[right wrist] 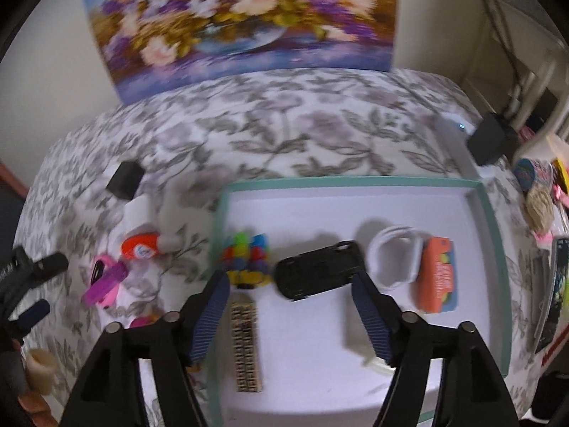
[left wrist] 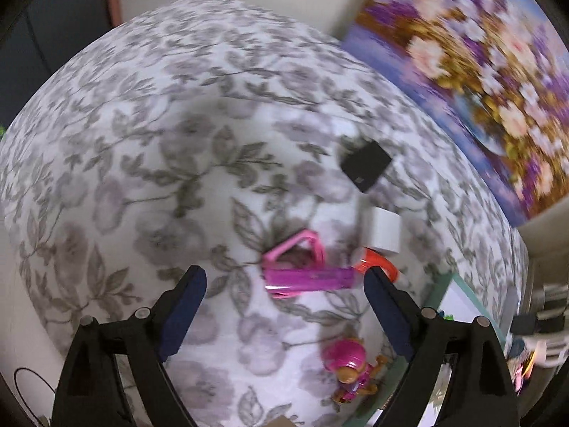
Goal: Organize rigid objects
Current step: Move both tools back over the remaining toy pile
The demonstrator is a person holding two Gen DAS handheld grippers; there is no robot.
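Motion blur smears both your views. Your left gripper [left wrist: 284,286] gapes wide and empty above the pink toy [left wrist: 306,277] on the floral cloth [left wrist: 142,142]. Your right gripper [right wrist: 290,288] spreads empty over the black toy car [right wrist: 316,274], lying in the teal-rimmed tray [right wrist: 355,181].

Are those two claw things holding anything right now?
No. The left gripper and right gripper both stand open over the table, with nothing pinched between their pads.
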